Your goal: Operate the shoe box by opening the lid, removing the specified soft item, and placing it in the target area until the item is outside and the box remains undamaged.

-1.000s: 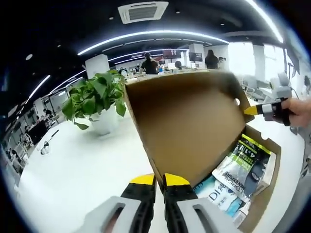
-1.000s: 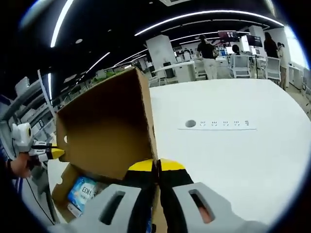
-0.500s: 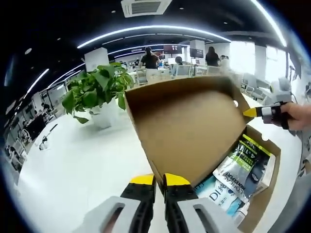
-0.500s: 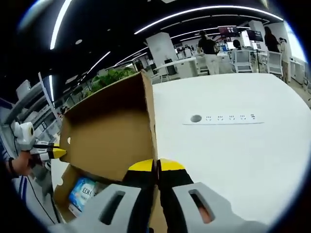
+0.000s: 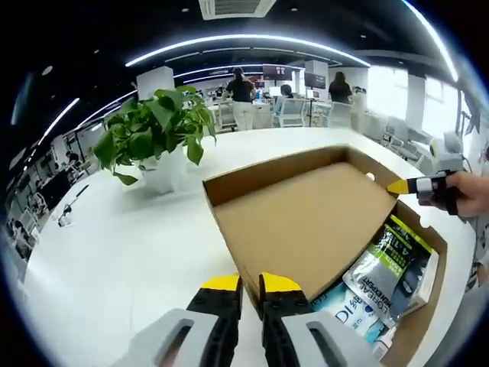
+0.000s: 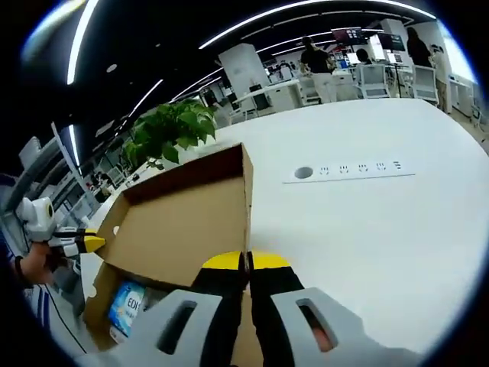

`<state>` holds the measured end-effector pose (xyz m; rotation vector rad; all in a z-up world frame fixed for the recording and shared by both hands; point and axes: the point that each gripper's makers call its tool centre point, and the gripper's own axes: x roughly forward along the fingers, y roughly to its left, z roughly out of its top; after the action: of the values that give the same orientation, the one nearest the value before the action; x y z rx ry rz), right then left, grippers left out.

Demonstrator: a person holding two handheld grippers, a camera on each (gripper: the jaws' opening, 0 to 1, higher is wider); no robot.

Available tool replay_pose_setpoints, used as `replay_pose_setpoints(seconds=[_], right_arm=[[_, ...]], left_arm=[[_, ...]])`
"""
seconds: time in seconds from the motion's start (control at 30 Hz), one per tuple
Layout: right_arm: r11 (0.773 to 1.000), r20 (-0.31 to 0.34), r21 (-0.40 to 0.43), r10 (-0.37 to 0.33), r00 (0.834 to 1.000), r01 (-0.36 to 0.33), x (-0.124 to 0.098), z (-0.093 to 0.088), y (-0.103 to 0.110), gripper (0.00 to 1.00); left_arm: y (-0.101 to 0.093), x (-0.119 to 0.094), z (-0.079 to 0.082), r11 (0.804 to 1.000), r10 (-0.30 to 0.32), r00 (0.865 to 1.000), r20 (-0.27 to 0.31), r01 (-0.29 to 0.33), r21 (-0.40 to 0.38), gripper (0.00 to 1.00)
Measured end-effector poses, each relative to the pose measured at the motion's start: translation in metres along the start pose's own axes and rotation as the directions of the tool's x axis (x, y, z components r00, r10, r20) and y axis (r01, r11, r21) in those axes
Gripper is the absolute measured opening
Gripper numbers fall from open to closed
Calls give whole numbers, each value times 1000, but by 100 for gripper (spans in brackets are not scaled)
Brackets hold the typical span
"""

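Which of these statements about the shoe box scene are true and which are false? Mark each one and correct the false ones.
1. The shoe box lid is open. True.
2. The box is empty. False: packaged items lie inside it.
3. A potted plant stands on the white table beyond the box. True.
4. The left gripper has its fingers spread wide, clear of the box. False: they are closed together at the lid's near edge.
5. The right gripper is closed at an edge of the lid. True.
6. A power strip sits inside the box. False: it is set in the tabletop, apart from the box.
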<state>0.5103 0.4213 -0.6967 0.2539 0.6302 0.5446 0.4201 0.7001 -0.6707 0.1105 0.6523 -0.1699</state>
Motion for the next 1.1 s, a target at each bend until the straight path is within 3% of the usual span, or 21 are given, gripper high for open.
replay_pose_setpoints(seconds=[0.43, 0.67, 1.1], right_arm=[[1000, -30, 24, -11, 999, 11, 5, -9, -3, 3], [999, -40, 38, -13, 999, 14, 3, -10, -3, 5], [1000, -57, 6, -29, 998, 29, -14, -15, -1, 5]], left_arm=[[-1, 12, -6, 1000, 0, 999, -44, -1, -28, 11], [-8, 13, -24, 996, -31, 996, -79, 24, -91, 12], [-12, -4, -28, 984, -47, 998, -32, 41, -174, 13]])
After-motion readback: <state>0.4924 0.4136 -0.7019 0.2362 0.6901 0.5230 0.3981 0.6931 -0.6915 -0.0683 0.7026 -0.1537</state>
